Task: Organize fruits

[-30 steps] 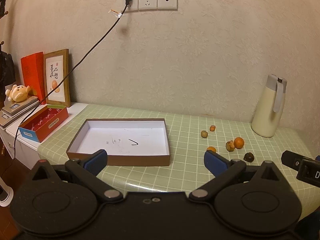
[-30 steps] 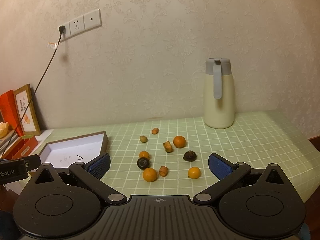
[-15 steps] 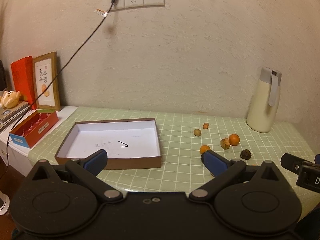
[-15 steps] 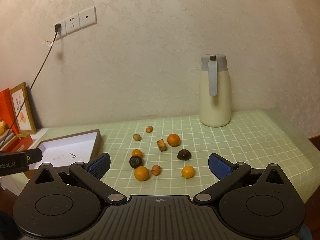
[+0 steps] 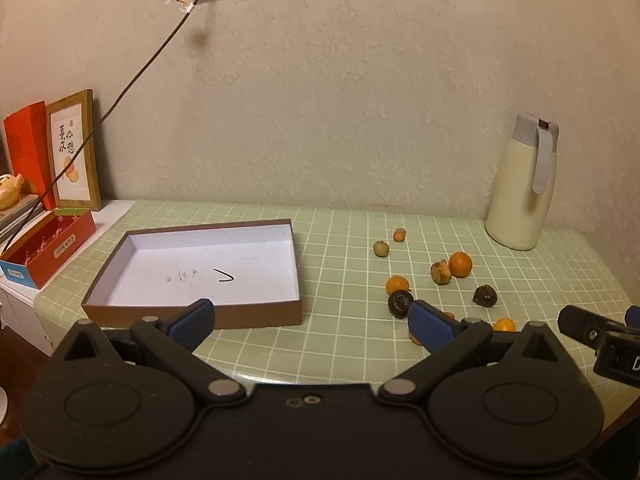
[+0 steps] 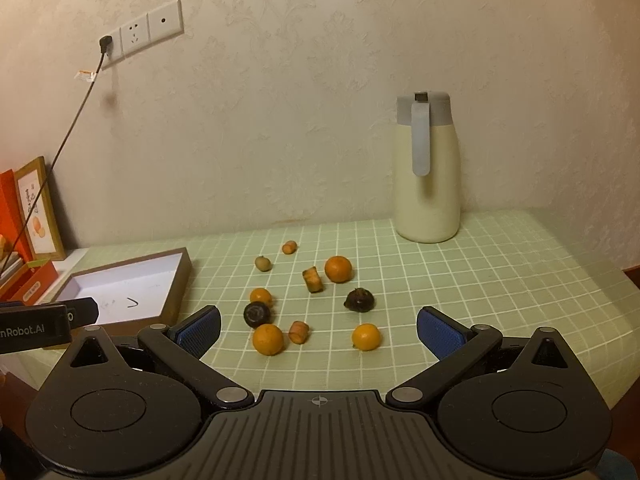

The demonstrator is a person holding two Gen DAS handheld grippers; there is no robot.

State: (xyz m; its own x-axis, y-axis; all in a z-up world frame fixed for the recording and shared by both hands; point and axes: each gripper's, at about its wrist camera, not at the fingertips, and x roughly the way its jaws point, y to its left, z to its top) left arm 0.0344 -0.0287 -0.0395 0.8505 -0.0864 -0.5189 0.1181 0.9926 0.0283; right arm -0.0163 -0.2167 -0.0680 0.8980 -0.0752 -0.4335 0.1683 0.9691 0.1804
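Note:
Several small fruits lie scattered on the green checked tablecloth [image 6: 500, 280]: oranges [image 6: 338, 269] [image 6: 267, 339] [image 6: 366, 336], dark round ones [image 6: 359, 300] [image 6: 256, 314], and little brown pieces [image 6: 312, 279]. An empty brown box with a white inside [image 5: 200, 264] sits to their left, its corner also in the right wrist view [image 6: 176, 280]. My left gripper [image 5: 310, 318] hangs open near the table's front edge, between box and fruits. My right gripper [image 6: 318, 330] is open too, low in front of the fruits, holding nothing.
A cream thermos jug [image 6: 426, 172] stands at the back right against the wall. A red box [image 5: 48, 248], a framed picture [image 5: 74, 152] and a black cable [image 5: 132, 84] from the wall socket are at the left. The table's front edge is just below both grippers.
Both grippers have moved closer to the table, so the fruits and box look larger. More fruits have come into the left wrist view. Jaws stayed open.

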